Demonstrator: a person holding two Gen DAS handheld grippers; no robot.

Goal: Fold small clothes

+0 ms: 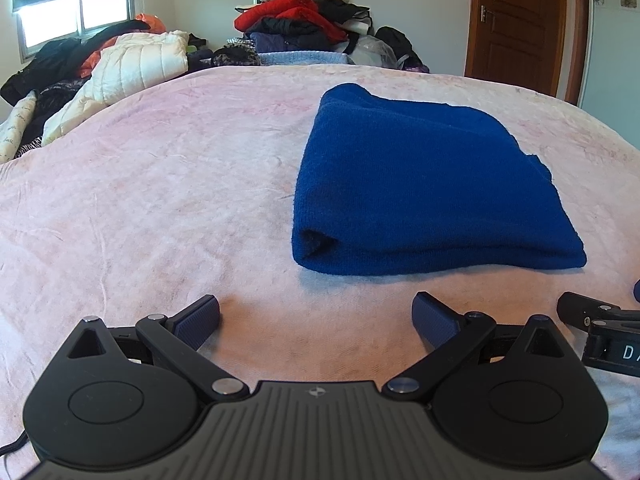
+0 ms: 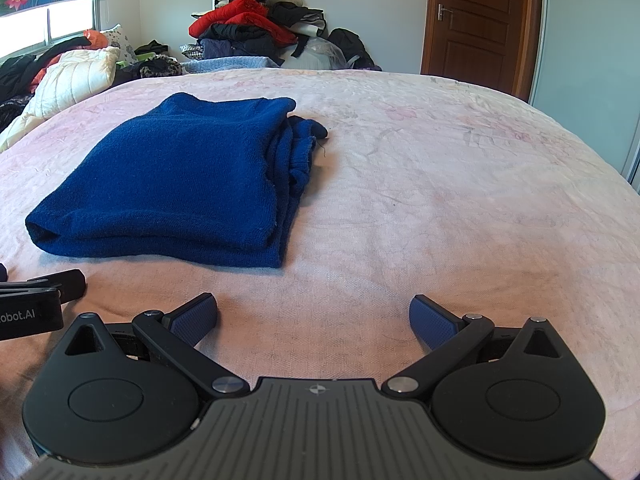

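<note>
A blue knitted garment [image 1: 424, 184] lies folded into a thick rectangle on the pink bed cover [image 1: 160, 200]. It also shows in the right wrist view [image 2: 180, 184], with layered edges on its right side. My left gripper [image 1: 316, 316] is open and empty, low over the cover, short of the garment's near edge. My right gripper [image 2: 314, 316] is open and empty, near and to the right of the garment. Each gripper's body shows at the edge of the other view, the right one [image 1: 600, 328] and the left one [image 2: 36, 300].
A pile of red, black and grey clothes [image 1: 304, 28] stands at the far edge of the bed. White quilted bedding and dark clothes [image 1: 120, 68] lie at the far left under a window. A brown door [image 2: 476, 20] is at the back right.
</note>
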